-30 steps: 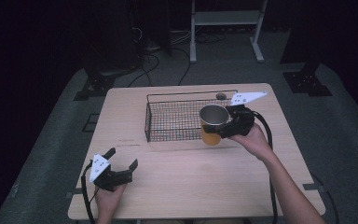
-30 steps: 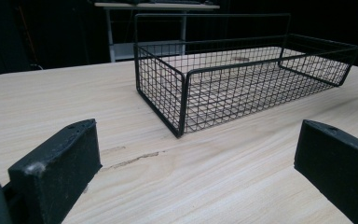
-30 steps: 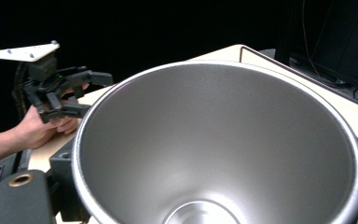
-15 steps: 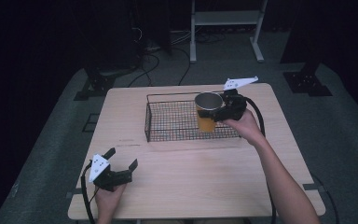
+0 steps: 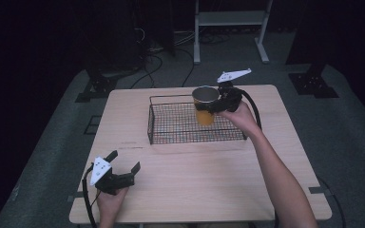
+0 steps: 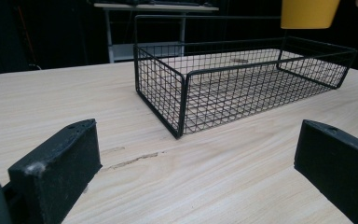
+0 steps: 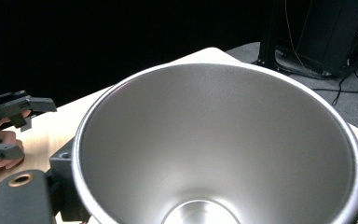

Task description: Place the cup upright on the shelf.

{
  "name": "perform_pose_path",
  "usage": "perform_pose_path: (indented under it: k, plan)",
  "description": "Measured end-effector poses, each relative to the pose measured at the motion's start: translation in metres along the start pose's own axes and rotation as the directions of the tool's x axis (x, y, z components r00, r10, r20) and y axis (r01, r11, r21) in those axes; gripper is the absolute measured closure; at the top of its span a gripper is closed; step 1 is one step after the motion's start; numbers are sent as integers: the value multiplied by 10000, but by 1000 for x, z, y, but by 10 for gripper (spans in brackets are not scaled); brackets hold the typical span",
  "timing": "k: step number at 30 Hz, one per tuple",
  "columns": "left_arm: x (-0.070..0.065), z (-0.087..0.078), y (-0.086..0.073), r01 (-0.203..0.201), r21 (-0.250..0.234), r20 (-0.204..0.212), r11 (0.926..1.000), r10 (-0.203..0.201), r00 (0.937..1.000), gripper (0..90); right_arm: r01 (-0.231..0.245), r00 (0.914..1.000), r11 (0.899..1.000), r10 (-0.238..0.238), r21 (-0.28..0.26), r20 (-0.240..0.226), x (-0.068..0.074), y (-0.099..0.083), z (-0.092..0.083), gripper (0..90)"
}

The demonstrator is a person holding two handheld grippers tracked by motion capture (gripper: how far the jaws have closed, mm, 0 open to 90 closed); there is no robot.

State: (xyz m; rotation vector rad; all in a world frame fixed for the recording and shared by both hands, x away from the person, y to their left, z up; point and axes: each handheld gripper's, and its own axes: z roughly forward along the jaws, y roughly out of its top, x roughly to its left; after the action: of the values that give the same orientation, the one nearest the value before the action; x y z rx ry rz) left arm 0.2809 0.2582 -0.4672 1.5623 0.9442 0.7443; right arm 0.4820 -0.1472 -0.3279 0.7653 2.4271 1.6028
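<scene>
A yellow cup [image 5: 204, 107] with a silver inside hangs upright above the black wire basket [image 5: 171, 137], over its right half. My right gripper [image 5: 218, 102] is shut on the cup from the right. In the right gripper view the cup's metal inside [image 7: 214, 154] opens wide between the jaws. In the left gripper view the cup's yellow bottom [image 6: 310, 13] shows high above the basket [image 6: 186, 88]. My left gripper [image 5: 123, 166] rests open near the table's front left corner, nothing between its fingers [image 6: 58, 163].
The light wooden table [image 5: 209, 180] has bare room in front of the basket. A white metal stand [image 5: 228, 23] and dark equipment with cables stand on the grey floor behind the table.
The right gripper has carried the cup up and away from the basket's front right, to a higher spot over the basket's right half. The left gripper has stayed still.
</scene>
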Motion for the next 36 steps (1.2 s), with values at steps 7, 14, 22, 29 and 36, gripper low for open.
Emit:
perform_pose_path:
  k: [7,14,22,29,36]
  plan:
    - [0,0,0,13,-5,12,10000,-12,10000,0,-80,10000,10000,80,19,8,-11,5,12,123]
    - [0,0,0,-8,10,17,10000,8,10000,0,-418,9991,9990,417,176,54,-24,-3,28,123]
    - [0,0,0,21,-10,30,10000,-21,10000,0,-573,9983,9974,566,437,159,-35,-14,44,123]
    - [1,-1,0,34,-20,35,10000,-34,10000,0,-667,9976,9955,653,666,235,-42,-21,55,123]
    - [0,-1,0,33,-13,39,10000,-33,10000,0,-811,9966,9937,797,772,210,-49,-27,60,123]
